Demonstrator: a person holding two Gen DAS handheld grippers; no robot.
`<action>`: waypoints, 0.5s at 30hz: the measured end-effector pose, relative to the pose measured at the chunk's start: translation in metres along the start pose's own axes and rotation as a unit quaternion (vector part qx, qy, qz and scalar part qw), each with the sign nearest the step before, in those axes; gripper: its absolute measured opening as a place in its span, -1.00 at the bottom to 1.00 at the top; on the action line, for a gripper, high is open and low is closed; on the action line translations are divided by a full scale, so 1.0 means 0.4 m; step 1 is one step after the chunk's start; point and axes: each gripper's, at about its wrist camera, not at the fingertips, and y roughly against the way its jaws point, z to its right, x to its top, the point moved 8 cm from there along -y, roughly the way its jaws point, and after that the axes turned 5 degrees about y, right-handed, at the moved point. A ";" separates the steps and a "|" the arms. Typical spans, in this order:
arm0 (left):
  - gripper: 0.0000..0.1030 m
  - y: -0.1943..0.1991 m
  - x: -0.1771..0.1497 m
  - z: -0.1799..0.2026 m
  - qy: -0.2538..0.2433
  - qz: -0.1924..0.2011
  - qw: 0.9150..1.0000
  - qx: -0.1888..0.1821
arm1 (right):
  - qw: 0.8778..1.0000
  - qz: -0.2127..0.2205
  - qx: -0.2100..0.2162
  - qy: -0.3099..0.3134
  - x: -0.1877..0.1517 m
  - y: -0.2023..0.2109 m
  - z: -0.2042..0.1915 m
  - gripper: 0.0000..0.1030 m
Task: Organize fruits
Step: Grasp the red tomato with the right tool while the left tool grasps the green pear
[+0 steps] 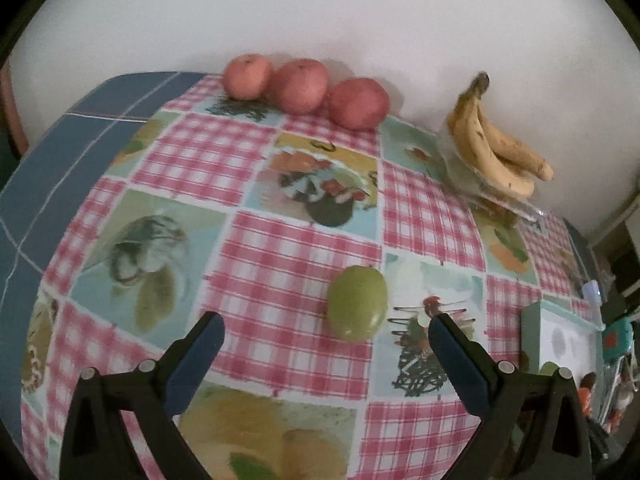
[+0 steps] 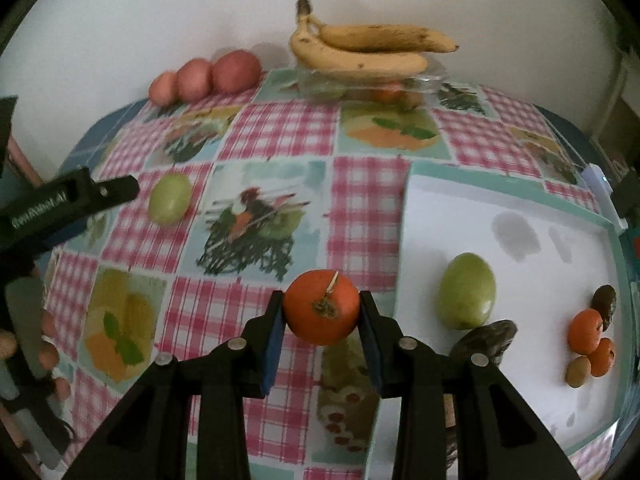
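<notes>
My right gripper [image 2: 322, 312] is shut on a small orange tangerine [image 2: 322, 307], held above the tablecloth just left of the white tray [image 2: 520, 208]. In the tray lie a green fruit [image 2: 466, 291], two dark fruits, two small tangerines [image 2: 586, 330] and a small brown fruit. A second green fruit [image 1: 357, 303] lies on the cloth. My left gripper [image 1: 326, 326] stands open just in front of it, fingers wide to either side and not touching; its fingertip [image 2: 120, 188] shows in the right wrist view.
Three red apples [image 1: 304, 86] line the wall at the back. A bunch of bananas [image 1: 492, 144] rests on a clear container [image 2: 360, 88] that holds more fruit. The tray's corner [image 1: 560, 332] sits at the right. A hand shows at the left edge.
</notes>
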 end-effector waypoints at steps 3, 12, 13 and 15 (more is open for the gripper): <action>0.97 -0.023 0.002 0.009 -0.011 0.003 1.000 0.016 | 1.000 0.010 -0.004 -0.011 0.007 0.015 0.020 -0.28; 0.65 -0.115 -0.016 0.049 -0.050 -0.030 0.998 0.026 | 0.999 0.005 -0.001 -0.035 0.007 0.020 0.059 -0.28; 0.65 -0.120 -0.017 0.052 -0.060 -0.024 0.997 0.037 | 0.999 0.004 -0.001 -0.036 0.005 0.018 0.061 -0.28; 0.64 -0.127 -0.018 0.060 -0.075 -0.024 0.996 0.048 | 0.999 0.002 0.000 -0.036 0.004 0.016 0.062 -0.28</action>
